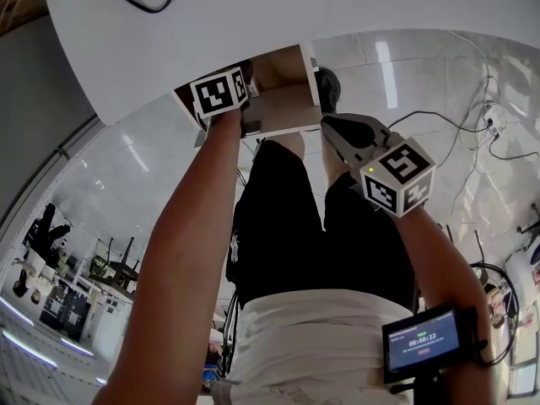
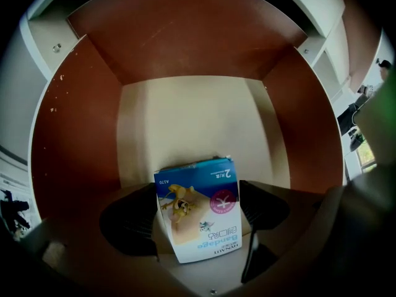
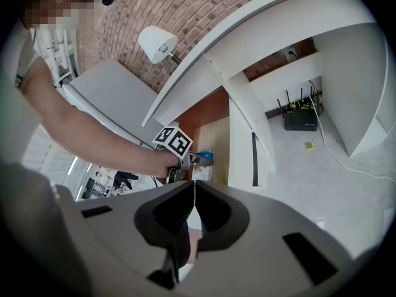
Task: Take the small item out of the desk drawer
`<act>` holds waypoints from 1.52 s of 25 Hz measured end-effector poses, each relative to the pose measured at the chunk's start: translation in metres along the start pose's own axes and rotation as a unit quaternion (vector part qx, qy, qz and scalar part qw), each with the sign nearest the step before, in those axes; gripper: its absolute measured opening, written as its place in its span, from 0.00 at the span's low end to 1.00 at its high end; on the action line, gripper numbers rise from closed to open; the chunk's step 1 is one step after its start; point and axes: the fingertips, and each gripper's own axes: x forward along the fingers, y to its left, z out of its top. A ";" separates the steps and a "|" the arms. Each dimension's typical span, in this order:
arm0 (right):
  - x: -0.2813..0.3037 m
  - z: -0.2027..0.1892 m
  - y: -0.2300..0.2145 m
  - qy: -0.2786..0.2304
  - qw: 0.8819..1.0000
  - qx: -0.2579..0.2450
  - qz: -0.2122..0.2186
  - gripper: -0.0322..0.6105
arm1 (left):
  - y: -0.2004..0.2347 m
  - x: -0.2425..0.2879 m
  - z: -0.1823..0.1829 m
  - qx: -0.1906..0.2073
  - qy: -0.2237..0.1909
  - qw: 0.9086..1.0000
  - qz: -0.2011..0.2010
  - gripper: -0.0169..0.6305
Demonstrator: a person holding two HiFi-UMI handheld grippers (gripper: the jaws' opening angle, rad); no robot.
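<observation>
**Spotter:** What's the left one got?

**Operator:** My left gripper [image 2: 201, 228] is clamped on the small box [image 2: 197, 206], one dark jaw on each long side. It's a thin carton with a blue band at the far end and white below. It has a yellow cartoon figure, a round pink emblem, and "Bandage" printed upside down from my angle. The far corner looks a little crumpled. It sits slightly tilted between the jaws.

**Spotter:** Where is it relative to the drawer?

**Operator:** Inside the drawer [image 2: 74, 141], near the front. I can't tell whether the box touches the bottom.

**Spotter:** Any walls close?

**Operator:** The reddish-brown side walls stand well apart from both jaws. The cream floor panel [image 2: 185, 122] runs on past the box to the back wall. Overhead, the curved rim of the white desk top [image 1: 253, 24] hangs over the back part of the drawer. The front part sticks out from under it.

**Spotter:** And the other hand?

**Operator:** My right gripper [image 3: 192, 206] has its jaws pressed together tip to tip. In the head view it's just outside the drawer's right front corner, above the person's legs, and apart from the left one. From its own camera I see the box's blue end at the left gripper's tip.
</observation>
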 end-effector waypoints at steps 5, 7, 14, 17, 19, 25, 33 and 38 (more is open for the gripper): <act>-0.003 0.002 -0.002 -0.003 1.000 0.004 -0.005 0.06 | 0.002 -0.003 0.001 -0.005 0.003 1.000 0.003 0.64; -0.002 0.003 -0.003 -0.004 1.000 0.005 -0.007 0.06 | 0.002 -0.003 0.001 -0.004 0.004 1.000 0.001 0.63; -0.002 -0.001 -0.002 0.001 1.000 0.001 -0.003 0.06 | -0.002 -0.008 0.000 -0.010 -0.007 1.000 -0.005 0.63; -0.001 -0.003 0.000 0.005 1.000 -0.002 0.000 0.06 | -0.001 -0.012 0.000 -0.011 -0.013 1.000 -0.006 0.63; 0.000 -0.003 0.000 0.006 1.000 -0.005 0.002 0.06 | 0.000 -0.015 0.000 -0.012 -0.017 1.000 -0.008 0.63; 0.003 0.000 0.004 0.009 1.000 -0.010 0.007 0.06 | 0.000 -0.025 0.000 0.002 -0.031 0.999 -0.013 0.63; 0.003 -0.004 -0.002 0.011 1.000 -0.010 0.003 0.06 | -0.008 -0.035 0.003 0.020 -0.046 0.999 -0.017 0.63; 0.005 -0.012 -0.006 0.026 0.999 -0.021 -0.004 0.06 | -0.016 -0.042 0.007 0.025 -0.061 0.998 -0.023 0.63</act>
